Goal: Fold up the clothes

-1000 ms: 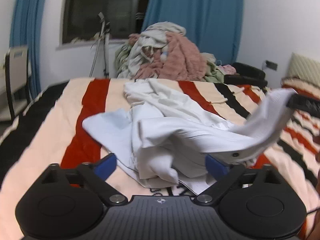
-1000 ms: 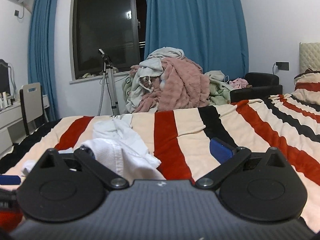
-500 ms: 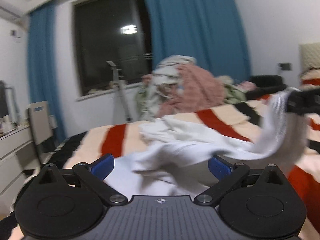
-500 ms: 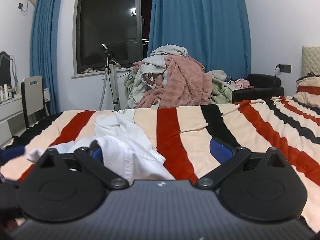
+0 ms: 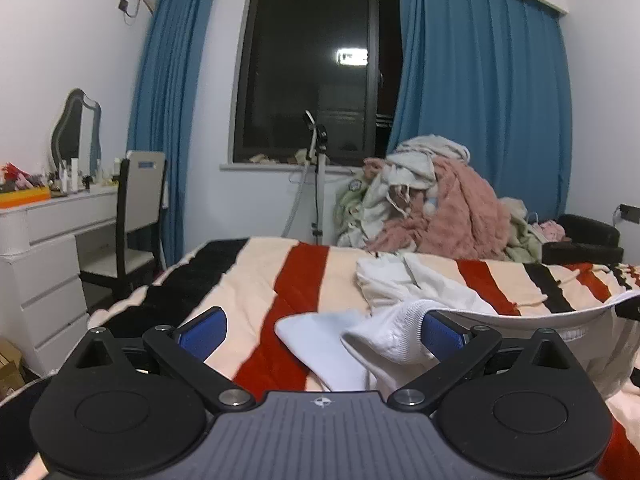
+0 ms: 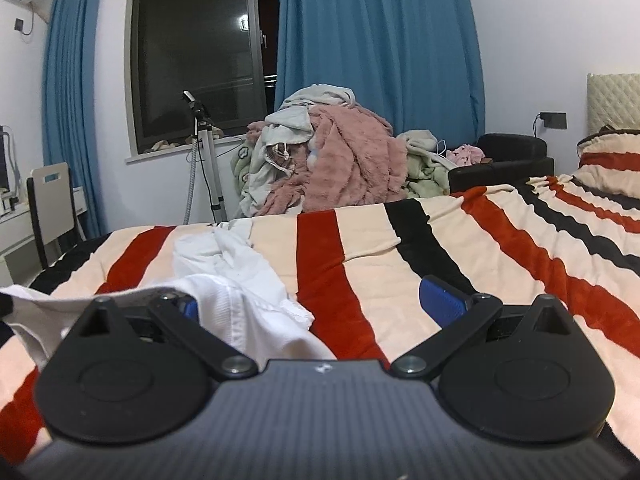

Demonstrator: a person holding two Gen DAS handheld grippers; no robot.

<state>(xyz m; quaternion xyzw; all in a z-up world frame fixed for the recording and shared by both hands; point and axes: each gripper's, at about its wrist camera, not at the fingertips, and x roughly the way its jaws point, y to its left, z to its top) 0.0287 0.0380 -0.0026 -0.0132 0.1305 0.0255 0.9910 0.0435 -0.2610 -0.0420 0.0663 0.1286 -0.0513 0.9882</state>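
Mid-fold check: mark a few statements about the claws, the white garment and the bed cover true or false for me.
1. The left claw is open. True.
2. The right claw is shut. False: its pads stand wide apart.
3. The white garment is neatly folded. False: it lies crumpled on the striped blanket.
4. A pile of clothes sits beyond the blanket. True.

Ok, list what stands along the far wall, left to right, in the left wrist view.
Mirror → chair → left curtain → window → tripod stand → clothes pile → black armchair.
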